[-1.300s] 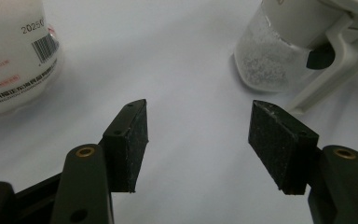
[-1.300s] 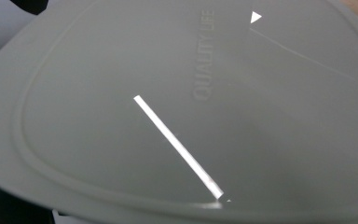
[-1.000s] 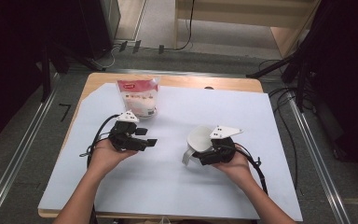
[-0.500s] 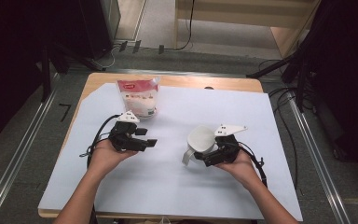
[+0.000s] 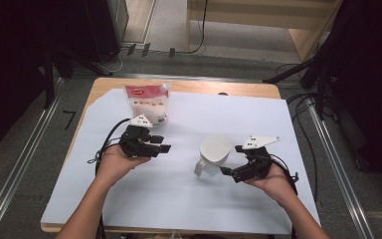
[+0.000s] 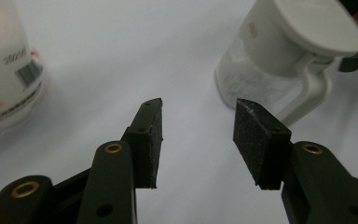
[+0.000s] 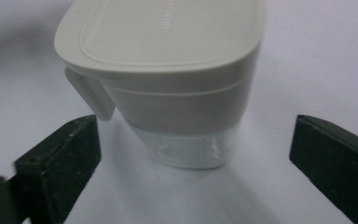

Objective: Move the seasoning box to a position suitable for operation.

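From the high view, a white plastic jug with a flat lid (image 5: 214, 152) stands upright on the pale sheet covering the table (image 5: 258, 119), its handle pointing toward the person. The right gripper (image 5: 224, 172) sits just beside that handle, and the left gripper (image 5: 164, 144) is well apart from the jug, near a red-and-white pouch (image 5: 146, 102).

The left gripper view adds the jug's clear, frosted lower body (image 6: 279, 60) and a barcode on the pouch (image 6: 7, 70); its jaws have just been closing, yet stand apart with nothing between.

The right gripper view shows its jaws wide apart, flanking the jug (image 7: 177, 70) without touching.
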